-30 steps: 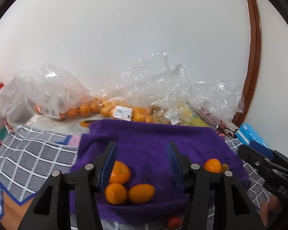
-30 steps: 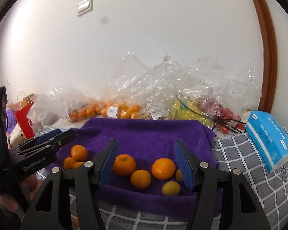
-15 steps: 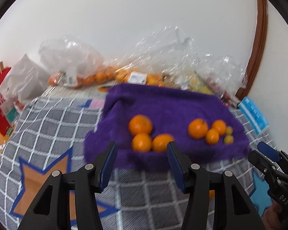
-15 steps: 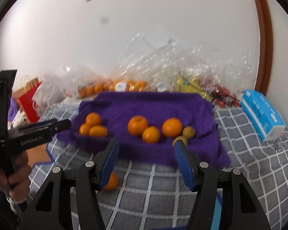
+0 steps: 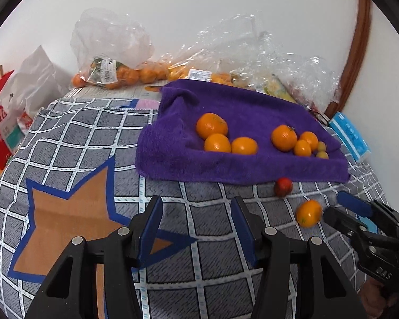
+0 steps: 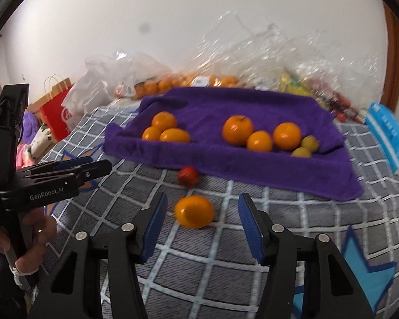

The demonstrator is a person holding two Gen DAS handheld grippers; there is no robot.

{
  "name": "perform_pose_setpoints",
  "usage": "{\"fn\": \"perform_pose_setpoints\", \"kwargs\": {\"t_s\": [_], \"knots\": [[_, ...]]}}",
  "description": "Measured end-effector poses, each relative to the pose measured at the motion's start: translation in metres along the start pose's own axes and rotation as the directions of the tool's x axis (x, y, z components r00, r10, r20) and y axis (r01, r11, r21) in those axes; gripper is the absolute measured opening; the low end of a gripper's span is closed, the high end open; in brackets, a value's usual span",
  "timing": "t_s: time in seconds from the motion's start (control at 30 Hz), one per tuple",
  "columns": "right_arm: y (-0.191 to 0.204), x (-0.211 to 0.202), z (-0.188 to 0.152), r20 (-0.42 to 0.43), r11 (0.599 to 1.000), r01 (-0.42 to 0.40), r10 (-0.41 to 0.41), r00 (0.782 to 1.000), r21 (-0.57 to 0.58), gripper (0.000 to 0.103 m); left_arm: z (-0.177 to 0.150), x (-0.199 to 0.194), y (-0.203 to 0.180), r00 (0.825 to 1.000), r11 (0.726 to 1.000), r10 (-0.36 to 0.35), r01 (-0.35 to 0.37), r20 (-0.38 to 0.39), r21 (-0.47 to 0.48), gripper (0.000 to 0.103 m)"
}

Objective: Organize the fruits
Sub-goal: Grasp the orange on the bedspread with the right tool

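both grippers hovering spread over the checked cloth [image 5: 204, 273]

right gripper [image 6: 202, 228] is gaping near a loose orange [image 6: 194, 212]; left gripper [image 5: 196, 228] is holding nothing; other oranges are sitting on the purple towel [image 6: 252, 167].

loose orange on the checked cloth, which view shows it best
The right wrist view. The loose orange lies large and central, just ahead of the open right tool, though slightly blurred. In the left wrist view the same orange is smaller and sits off to the right, beside the right tool's tip.
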State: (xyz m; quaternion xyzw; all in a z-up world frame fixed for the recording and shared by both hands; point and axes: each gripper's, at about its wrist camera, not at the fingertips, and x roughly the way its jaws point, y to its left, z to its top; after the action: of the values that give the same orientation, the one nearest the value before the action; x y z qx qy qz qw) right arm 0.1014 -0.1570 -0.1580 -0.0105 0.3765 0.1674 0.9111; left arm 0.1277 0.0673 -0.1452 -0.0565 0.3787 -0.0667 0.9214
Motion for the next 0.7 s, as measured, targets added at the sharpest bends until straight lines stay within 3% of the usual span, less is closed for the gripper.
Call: {"fn": "perform_pose_setpoints", "kwargs": {"t_s": [0.13,0.2,0.4,0.47,0.6,0.7], "knots": [[0.003,0.015,0.001,-0.05,1.0,0.011,-0.011,0.999,0.0,0.053,-0.005,0.003,0.003,1.0,1.0,-0.004,0.003,0.016,0.024,0.051],[0.003,0.021,0.0,-0.069,1.0,0.008,-0.008,0.998,-0.001,0.053,-0.007,0.008,0.008,0.999,1.0,-0.028,0.027,-0.023,-0.015,0.051],[0.008,0.034,0.001,-0.102,0.999,0.032,-0.034,0.994,-0.022,0.051,-0.008,0.004,0.012,0.999,0.998,-0.046,0.046,0.001,-0.035,0.051],[0.01,0.04,0.0,-0.134,0.998,0.048,-0.052,0.99,-0.037,0.04,-0.008,0.006,0.01,0.999,0.999,-0.042,0.042,-0.01,-0.027,0.051],[0.021,0.035,-0.003,-0.098,0.991,0.088,-0.098,0.99,-0.1,0.04,-0.009,0.008,0.008,0.999,0.999,-0.033,0.033,-0.017,-0.019,0.051],[0.019,0.028,-0.003,-0.07,0.994,0.061,-0.068,0.995,-0.095,0.04,-0.009,0.008,0.008,0.999,0.999,-0.03,0.029,-0.019,-0.028,0.051]]}}
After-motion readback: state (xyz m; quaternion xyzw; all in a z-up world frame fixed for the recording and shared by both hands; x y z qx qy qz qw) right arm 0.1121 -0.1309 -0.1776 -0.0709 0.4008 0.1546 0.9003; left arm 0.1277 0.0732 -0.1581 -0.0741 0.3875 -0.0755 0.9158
